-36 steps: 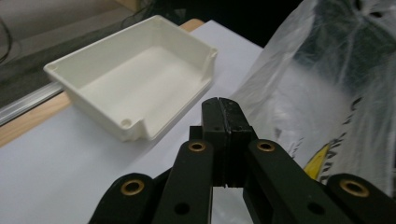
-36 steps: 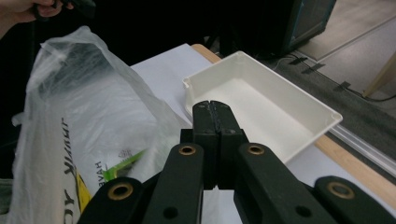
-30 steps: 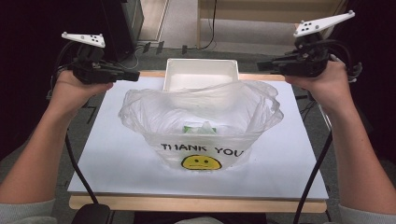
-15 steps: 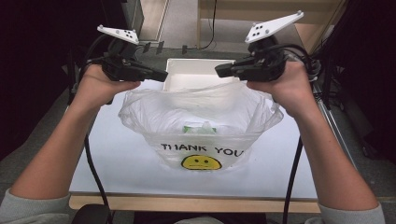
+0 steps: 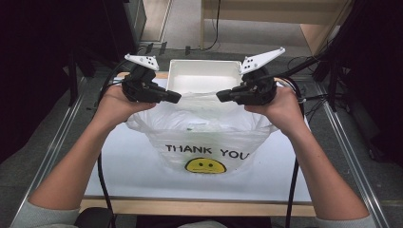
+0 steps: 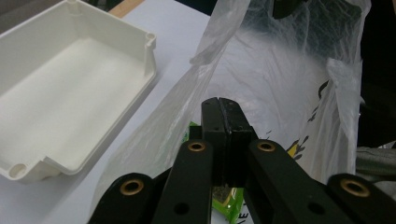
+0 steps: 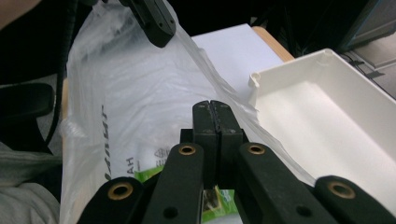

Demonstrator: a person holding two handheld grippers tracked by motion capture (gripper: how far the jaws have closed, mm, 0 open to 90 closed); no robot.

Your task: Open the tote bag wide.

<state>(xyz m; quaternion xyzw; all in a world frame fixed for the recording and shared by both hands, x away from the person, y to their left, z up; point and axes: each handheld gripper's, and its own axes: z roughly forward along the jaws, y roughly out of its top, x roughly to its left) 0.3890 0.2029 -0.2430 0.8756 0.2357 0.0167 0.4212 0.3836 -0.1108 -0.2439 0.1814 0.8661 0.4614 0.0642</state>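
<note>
While you hold both tools over the translucent white plastic carrier bag printed with "THANK YOU" and a yellow smiley face (image 5: 205, 142), each one has its jaws pressed together with nothing between them. Your left gripper (image 5: 175, 98) points inward from the left, your right gripper (image 5: 222, 96) from the right, so their tips face each other above the bag's open mouth with a gap between them. That placement makes sense if you mean to work at the opening from both sides.

From the left gripper view, the left gripper (image 6: 223, 108) sits just inside or over the bag's near rim; whether it touches the film, I cannot tell. From the right gripper view, the right gripper (image 7: 211, 112) hangs likewise above the mouth, with the other tool's dark tip farther off at the top.

The bag stands in the middle of the white table top (image 5: 133, 161), its printed face toward you, its sides puffed up so the mouth stays open upward. Down inside lies a green-printed packet (image 7: 219, 198), low at the bottom. Directly behind the bag, just beside its far edge, rests an empty shallow white rectangular plastic tray (image 5: 204, 76), a likely place for the contents. Since closed jaws cannot pinch anything, you would need to spread them before taking the rim or the packet.
</note>
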